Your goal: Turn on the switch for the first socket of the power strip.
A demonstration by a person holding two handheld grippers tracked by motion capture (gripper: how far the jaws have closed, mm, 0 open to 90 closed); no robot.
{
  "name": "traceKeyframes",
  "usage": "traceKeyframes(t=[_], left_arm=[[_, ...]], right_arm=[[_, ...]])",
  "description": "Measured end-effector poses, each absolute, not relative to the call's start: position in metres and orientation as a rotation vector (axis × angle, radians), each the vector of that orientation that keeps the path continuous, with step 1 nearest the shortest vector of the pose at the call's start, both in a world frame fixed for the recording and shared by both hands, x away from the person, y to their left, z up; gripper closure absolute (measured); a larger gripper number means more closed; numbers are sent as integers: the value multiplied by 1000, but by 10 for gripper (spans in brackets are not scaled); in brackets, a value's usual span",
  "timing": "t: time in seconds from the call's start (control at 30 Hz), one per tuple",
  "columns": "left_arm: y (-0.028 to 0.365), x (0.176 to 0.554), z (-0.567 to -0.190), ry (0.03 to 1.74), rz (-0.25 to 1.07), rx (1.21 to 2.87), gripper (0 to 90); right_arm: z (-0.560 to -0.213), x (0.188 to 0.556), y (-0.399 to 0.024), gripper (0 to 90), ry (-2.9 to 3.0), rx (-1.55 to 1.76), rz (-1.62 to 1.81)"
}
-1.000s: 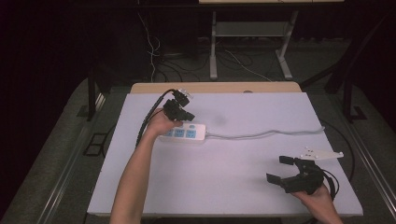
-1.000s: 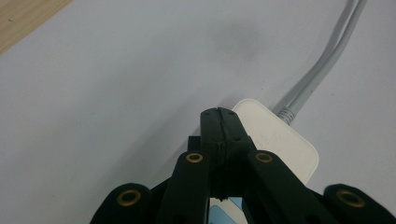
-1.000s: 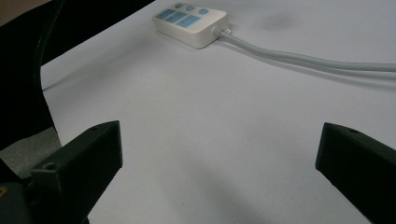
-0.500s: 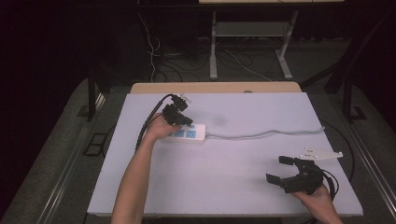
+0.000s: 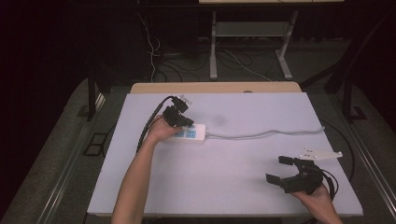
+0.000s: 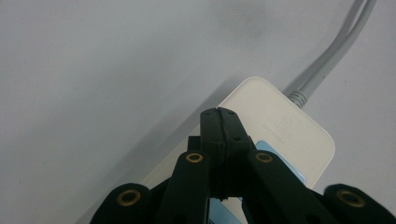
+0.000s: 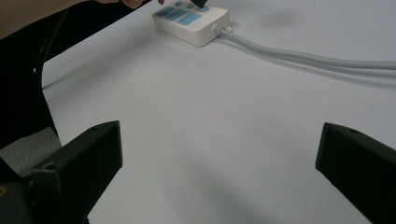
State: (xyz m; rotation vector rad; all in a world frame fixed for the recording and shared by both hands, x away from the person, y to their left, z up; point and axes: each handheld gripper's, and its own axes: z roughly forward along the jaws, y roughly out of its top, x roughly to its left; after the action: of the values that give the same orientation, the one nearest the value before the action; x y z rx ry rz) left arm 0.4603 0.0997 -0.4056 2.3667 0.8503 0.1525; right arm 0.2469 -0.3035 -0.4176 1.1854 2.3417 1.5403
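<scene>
A white table [image 5: 243,186] has a white power strip [image 5: 191,133] lying on it, left of the middle and a bit toward the far side. The strip has blue parts on its top. A grey cord [image 5: 266,134] comes out of its right end and runs across the table to the right edge. The left gripper [image 5: 183,122] is right over the power strip, held in the person's left hand [image 5: 161,130]. In the left gripper view its two black jaws are pressed tight together with nothing between them, and their tip [image 6: 219,122] is over the top of the strip, just by a blue part. It is hard to tell if the tip touches the strip. The right gripper [image 5: 280,170] is at the near right corner of the table, well apart from the strip. Its jaws stand wide open and hold nothing. A flat white piece [image 5: 320,153] lies on the table just beyond the right gripper.
</scene>
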Motion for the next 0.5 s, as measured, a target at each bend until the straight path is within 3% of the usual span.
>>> traceKeyframes(t=[0.5], left_arm=[[102,458,-409,907,165,2338,894]], right_arm=[[-417,247,-303,3,2343,1181,1537]])
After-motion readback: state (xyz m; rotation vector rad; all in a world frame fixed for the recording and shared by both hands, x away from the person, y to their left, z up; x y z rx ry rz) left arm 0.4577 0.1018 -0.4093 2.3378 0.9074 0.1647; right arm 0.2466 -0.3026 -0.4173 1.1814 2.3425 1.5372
